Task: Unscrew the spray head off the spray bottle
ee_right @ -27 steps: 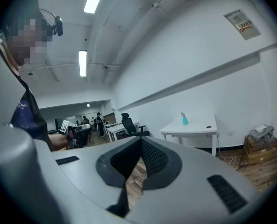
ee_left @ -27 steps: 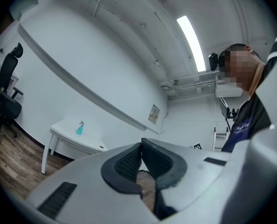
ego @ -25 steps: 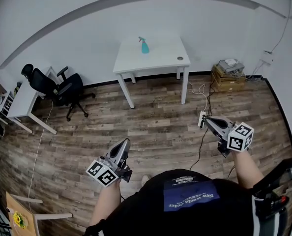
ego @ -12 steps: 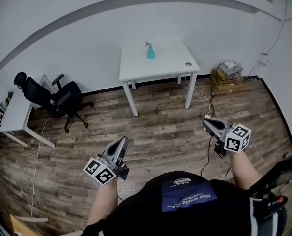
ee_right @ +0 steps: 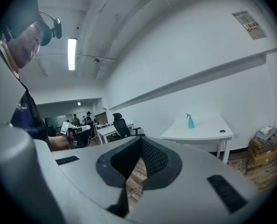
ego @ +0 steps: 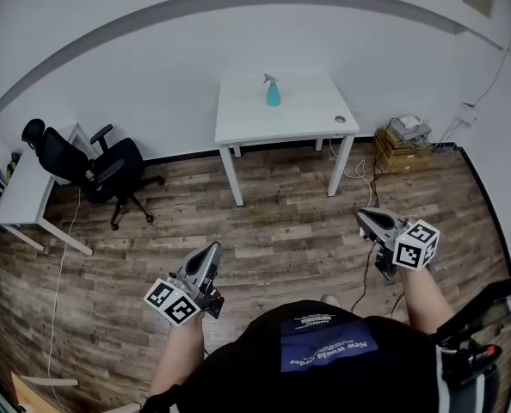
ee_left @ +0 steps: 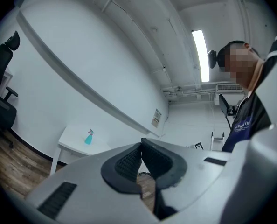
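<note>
Well, the teal plastic spray bottle (ego: 273,92), its spray head on top, stands upright toward the back of the small white surface (ego: 311,114) by the far wall. With bare surface all round it, I judge there's room for one gripper to steady the body while the other turns the head. A stretch of brown wood-plank floor (ego: 273,222) lies between me and it, so nothing of the task is in reach yet. A black office chair (ego: 92,157) sits off to the left, clear of the way.

The left gripper (ego: 212,249) and the right gripper (ego: 363,218) are both held low in front of the body, aimed toward the surface but well apart from it. Each is clenched — ribbed pads meeting, grasping nothing, touching nothing.
</note>
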Tool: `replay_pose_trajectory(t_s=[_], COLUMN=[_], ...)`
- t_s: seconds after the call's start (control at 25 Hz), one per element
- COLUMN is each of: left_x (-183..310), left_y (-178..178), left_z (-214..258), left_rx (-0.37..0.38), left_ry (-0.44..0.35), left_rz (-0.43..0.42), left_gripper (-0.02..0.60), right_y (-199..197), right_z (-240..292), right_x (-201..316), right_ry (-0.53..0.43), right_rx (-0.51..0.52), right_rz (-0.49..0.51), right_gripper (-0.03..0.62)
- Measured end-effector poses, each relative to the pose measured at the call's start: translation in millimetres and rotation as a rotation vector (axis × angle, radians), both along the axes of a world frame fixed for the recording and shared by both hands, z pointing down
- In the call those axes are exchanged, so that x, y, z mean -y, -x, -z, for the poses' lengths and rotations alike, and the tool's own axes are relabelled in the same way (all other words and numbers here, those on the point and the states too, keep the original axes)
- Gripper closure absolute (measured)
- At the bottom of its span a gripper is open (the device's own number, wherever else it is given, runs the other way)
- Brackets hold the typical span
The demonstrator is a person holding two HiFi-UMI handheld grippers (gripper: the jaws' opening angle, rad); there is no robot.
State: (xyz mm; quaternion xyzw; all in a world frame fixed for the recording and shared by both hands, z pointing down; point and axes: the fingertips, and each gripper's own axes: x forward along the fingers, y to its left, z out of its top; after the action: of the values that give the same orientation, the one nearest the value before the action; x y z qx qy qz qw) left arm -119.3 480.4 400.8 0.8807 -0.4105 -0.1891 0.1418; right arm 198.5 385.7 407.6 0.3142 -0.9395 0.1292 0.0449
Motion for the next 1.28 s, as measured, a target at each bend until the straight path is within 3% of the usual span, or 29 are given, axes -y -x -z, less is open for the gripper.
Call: replay_pose_trajectory(t_s=[0.24, 0.44, 0.8, 1.04, 1.28], left_x=[34, 75, 151, 186, 232], left_y=[-25, -67, -156, -167, -153], left_z=[9, 20, 35, 28, 17], left_rx=[0.043, 0.038, 0.054, 0.053, 0.033], left_ry=[-0.003, -0.003, 0.004, 0.024, 0.025], left_rz=[0.063, 0.148, 0.153, 0.15, 0.088], left_gripper=[0.577, 0.577, 0.577, 0.577, 0.577], right_y=[-12, -47, -121, -141, -132], right_z=[-8, -2, -3, -12, -18], right_x=[56, 124, 211, 241, 272], right_ry=[0.014, 0.018, 0.028, 0.043, 0.056], right_rx=[0.046, 0.076, 0.104, 0.102, 0.089], right_rz=[0.082, 0.156, 0.195, 0.175, 0.122], right_gripper=[0.595, 0.595, 0.595, 0.595, 0.595])
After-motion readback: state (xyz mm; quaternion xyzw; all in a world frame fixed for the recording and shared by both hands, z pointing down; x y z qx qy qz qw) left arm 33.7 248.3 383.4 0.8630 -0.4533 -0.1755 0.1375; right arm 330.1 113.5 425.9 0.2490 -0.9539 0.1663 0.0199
